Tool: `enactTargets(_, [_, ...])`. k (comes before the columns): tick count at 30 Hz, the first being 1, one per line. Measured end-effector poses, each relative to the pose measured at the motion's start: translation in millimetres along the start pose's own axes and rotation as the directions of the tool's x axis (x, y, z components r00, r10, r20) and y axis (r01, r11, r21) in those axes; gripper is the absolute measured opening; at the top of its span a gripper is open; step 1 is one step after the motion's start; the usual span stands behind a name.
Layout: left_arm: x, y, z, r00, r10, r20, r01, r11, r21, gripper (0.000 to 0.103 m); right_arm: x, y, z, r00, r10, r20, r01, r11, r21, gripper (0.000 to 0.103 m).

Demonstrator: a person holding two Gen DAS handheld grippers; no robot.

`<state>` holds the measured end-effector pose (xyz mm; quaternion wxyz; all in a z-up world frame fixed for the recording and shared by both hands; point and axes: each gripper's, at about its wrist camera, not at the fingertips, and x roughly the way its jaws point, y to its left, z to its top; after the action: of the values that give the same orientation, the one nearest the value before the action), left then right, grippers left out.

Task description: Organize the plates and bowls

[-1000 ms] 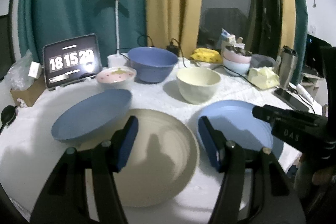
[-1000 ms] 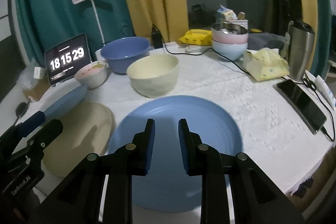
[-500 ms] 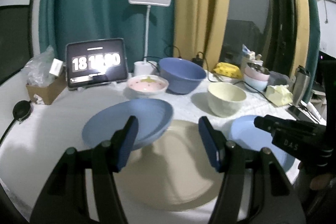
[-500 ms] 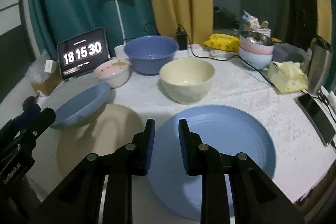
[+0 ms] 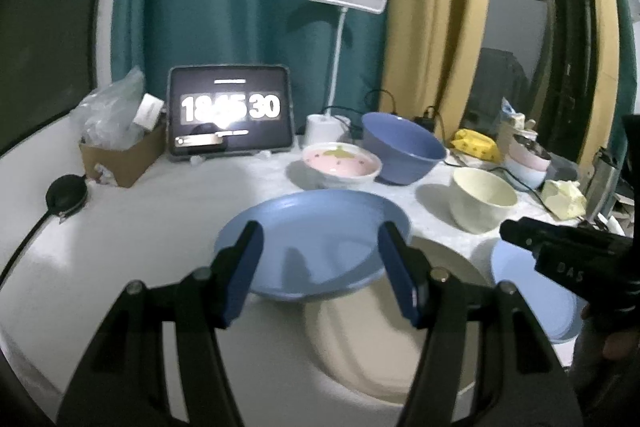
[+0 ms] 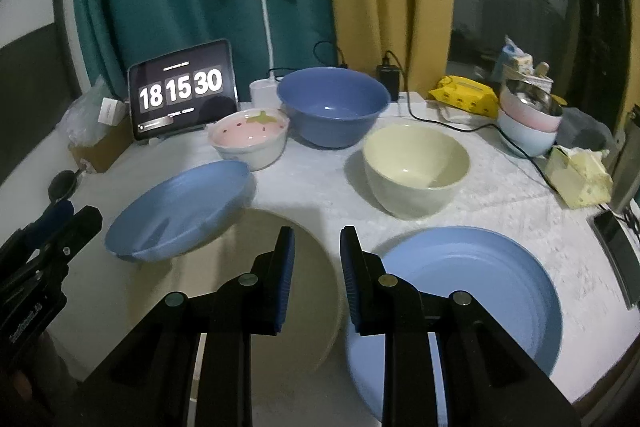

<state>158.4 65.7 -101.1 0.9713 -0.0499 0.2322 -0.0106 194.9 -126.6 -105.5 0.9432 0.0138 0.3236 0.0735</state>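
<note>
The tablet clock (image 6: 182,91) at ten o'clock reads "18 15 30". Left tongs (image 5: 320,269) gape wide, empty; right tongs (image 6: 317,277) narrowly parted, empty.

in front of you, a white cloth (image 6: 500,195) with a woven, textured pattern covers the table. the blue plate (image 6: 480,267) and the beige plate (image 6: 304,267) look like matt plastic, as do the tilted blue dish (image 6: 180,215), the blue bowl (image 6: 332,103) and the cream bowl (image 6: 416,167). the strawberry bowl (image 6: 250,135) shines like glazed ceramic. a metal bowl (image 6: 532,99) gleams atop the stacked bowls. your gripper pads (image 6: 286,275) are ribbed blue rubber on matt black plastic.
</note>
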Motion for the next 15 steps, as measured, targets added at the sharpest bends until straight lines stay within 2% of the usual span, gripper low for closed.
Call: enactTargets(15, [30,48,-1,0.996,0.066,-0.052,-0.069,0.996,-0.059,0.061,33,37,16,0.999,0.025,-0.040,-0.027,0.999,-0.046,0.025])
